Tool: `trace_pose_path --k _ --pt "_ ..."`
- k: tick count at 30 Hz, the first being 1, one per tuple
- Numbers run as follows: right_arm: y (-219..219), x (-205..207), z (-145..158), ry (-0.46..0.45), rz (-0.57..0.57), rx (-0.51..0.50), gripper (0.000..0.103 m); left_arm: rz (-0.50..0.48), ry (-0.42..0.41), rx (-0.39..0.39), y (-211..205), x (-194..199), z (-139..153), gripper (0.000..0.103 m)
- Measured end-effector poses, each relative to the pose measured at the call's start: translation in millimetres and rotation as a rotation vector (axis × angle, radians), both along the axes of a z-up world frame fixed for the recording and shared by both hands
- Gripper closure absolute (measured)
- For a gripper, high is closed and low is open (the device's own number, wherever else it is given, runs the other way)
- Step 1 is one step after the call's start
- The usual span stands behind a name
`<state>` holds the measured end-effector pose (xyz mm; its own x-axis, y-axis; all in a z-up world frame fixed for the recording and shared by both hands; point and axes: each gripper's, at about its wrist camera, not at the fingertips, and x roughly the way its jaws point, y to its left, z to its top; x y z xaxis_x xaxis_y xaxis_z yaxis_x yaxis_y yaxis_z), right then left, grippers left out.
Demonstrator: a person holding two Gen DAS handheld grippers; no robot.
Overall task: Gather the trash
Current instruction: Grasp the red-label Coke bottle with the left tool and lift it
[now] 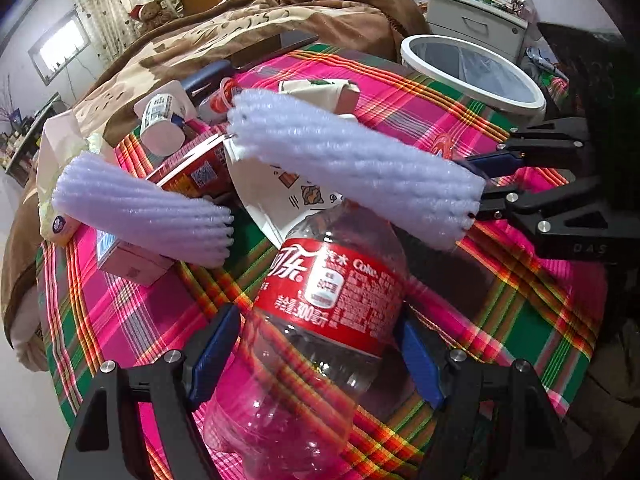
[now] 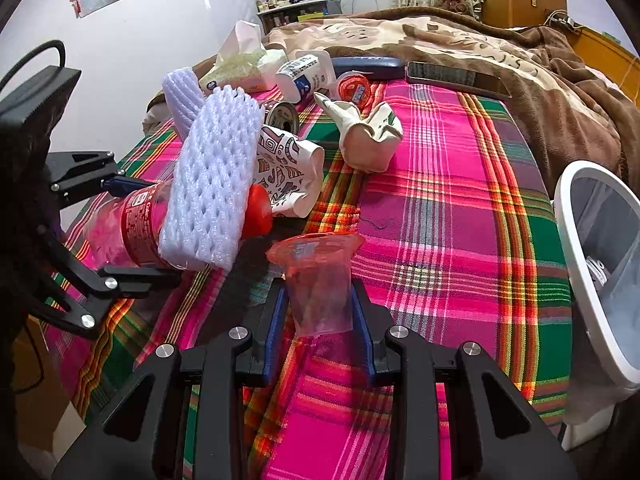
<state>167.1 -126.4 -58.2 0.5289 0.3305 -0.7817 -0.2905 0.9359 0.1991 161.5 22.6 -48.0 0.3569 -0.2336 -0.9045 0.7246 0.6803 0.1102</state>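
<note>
An empty clear cola bottle (image 1: 320, 320) with a red label lies across the plaid cloth (image 1: 500, 320). My left gripper (image 1: 320, 344) is shut on its middle, blue pads (image 1: 216, 356) pressing both sides. A white foam net (image 1: 352, 168) rests over the bottle's neck. In the right wrist view the bottle (image 2: 136, 216) shows its red cap, with the left gripper (image 2: 136, 228) around it. My right gripper (image 2: 319, 300) is shut on a squashed clear orange plastic cup (image 2: 316, 276). The white-rimmed bin (image 2: 580, 240) with a clear liner stands to the right.
Piled beyond the bottle are a second foam net (image 1: 144, 208), a printed paper cup (image 2: 288, 172), a crumpled beige cup (image 2: 368, 136), a yogurt pot (image 1: 160, 120), a can (image 2: 282, 116) and a tissue pack (image 1: 56, 184). A phone (image 2: 456, 76) lies on the brown blanket (image 2: 560, 100).
</note>
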Motion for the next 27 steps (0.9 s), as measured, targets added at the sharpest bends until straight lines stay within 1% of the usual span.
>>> trace_pose_path --k 5,10,11,12,15,22,27 --pt "-1 0 0 0.0 0.003 0.01 0.071 0.057 0.027 -0.05 8 5 0 0.026" --pt "-3 -1 0 -0.001 0.004 0.015 0.07 0.082 0.043 -0.062 10 4 -2 0.027" --pt "-3 -1 0 -0.001 0.004 0.016 0.071 0.09 0.05 -0.07 11 3 -3 0.028" --pt "-3 -1 0 -0.002 0.004 0.017 0.071 0.106 0.056 -0.077 13 1 -3 0.034" --pt "-3 -2 0 -0.002 0.003 0.022 0.071 0.152 0.079 -0.106 18 -2 -5 0.037" --pt "-5 -4 1 -0.008 -0.001 0.033 0.072 0.22 0.077 -0.151 25 -10 -4 0.038" --pt "-10 -6 4 -0.019 -0.009 0.044 0.073 0.28 0.077 -0.203 31 -15 -1 0.038"
